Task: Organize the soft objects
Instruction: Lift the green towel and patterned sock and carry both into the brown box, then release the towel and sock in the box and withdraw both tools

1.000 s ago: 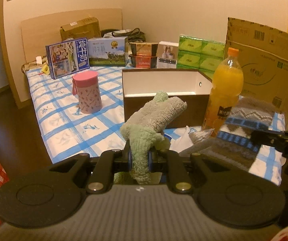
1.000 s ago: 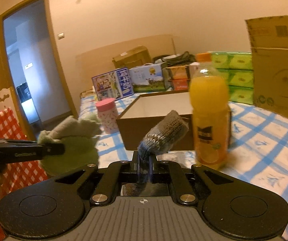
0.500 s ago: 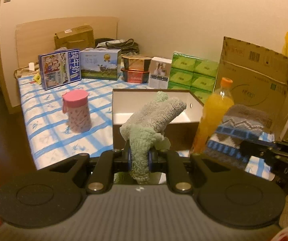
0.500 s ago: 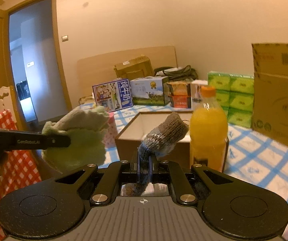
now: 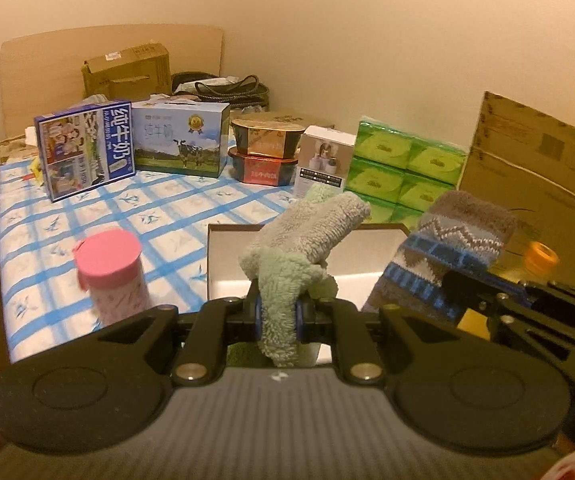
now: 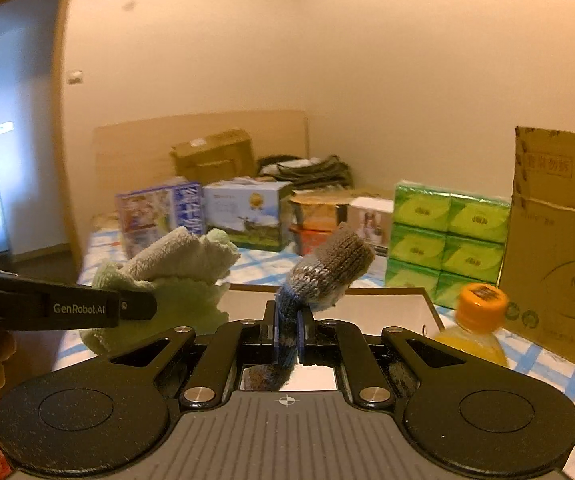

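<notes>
Right now my left tongs are clamped on the green towel and my right tongs on the knit sock, both held just above the open box; neither is dropped in yet.

Left gripper: jaws clamped on the green fluffy cloth, which sticks up and forward.
Right gripper: enters from the right, pinching a patterned knit sock.
Open box: white inside, brown rim, just behind both held items.
Pink-lidded cup: upright on the blue-checked cloth, left of the box.
Orange bottle cap: visible behind the right gripper.
Back row: milk cartons, green tissue packs, large cardboard box.
</notes>
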Demonstrator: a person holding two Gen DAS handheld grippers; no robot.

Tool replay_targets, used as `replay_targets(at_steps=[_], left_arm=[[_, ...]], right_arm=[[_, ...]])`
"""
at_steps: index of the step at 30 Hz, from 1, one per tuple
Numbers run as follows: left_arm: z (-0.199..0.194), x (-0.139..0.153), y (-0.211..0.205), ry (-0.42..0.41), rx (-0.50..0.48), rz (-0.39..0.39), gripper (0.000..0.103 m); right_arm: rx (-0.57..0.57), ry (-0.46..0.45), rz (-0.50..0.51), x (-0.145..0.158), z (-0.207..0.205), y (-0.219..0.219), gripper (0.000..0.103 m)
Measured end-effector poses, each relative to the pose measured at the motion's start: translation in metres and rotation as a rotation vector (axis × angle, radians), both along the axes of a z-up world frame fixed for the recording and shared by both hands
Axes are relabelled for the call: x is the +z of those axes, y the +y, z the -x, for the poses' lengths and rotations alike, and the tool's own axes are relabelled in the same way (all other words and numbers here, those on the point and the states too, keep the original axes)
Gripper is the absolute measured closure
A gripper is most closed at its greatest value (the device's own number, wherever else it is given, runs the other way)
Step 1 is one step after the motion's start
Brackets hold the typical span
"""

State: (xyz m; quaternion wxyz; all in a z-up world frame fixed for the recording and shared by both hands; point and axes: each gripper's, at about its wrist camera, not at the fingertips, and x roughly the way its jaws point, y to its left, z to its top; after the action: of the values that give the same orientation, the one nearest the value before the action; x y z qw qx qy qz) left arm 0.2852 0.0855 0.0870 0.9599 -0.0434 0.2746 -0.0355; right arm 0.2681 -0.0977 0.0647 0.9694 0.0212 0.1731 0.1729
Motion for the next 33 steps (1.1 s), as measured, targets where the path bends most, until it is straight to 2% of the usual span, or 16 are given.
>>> replay_targets(at_steps=[6,9,12,13,14,19,21,23,33], left_arm=[[-0.066,-0.024,0.006,0.031,-0.020,0.021,0.089],[-0.092,-0.043,0.007,0.056,-0.030,0.034,0.089],[-0.110,-0.060,0.009,0.074,-0.032,0.038,0.089],[-0.115,-0.065,0.009,0.081,-0.033,0.041,0.089],[-0.119,-0.070,0.009,0.088,-0.039,0.043,0.089],[-0.136,-0.090,0.006,0.116,-0.070,0.036,0.085],[-0.140,-0.093,0.006,0.112,-0.073,0.038,0.076],[-0.143,-0.093,0.007,0.103,-0.075,0.031,0.061],[-0.129,-0.081,0.022,0.106,-0.044,-0.002,0.060]], right_arm=[[-0.083,0.050,0.038,-0.025,-0.060,0.025,0.095],[-0.187,0.059,0.096,-0.044,-0.087,0.037,0.093],[-0.221,0.090,0.116,-0.064,-0.106,0.042,0.073],[-0.219,0.108,0.096,-0.071,-0.111,0.039,0.063],[-0.217,0.121,0.082,-0.076,-0.113,0.037,0.058],[-0.201,0.181,0.062,-0.098,-0.119,0.032,0.053],[-0.199,0.190,0.054,-0.101,-0.117,0.032,0.052],[-0.190,0.191,0.048,-0.103,-0.116,0.032,0.049],[-0.114,0.200,0.033,-0.104,-0.099,0.037,0.044]])
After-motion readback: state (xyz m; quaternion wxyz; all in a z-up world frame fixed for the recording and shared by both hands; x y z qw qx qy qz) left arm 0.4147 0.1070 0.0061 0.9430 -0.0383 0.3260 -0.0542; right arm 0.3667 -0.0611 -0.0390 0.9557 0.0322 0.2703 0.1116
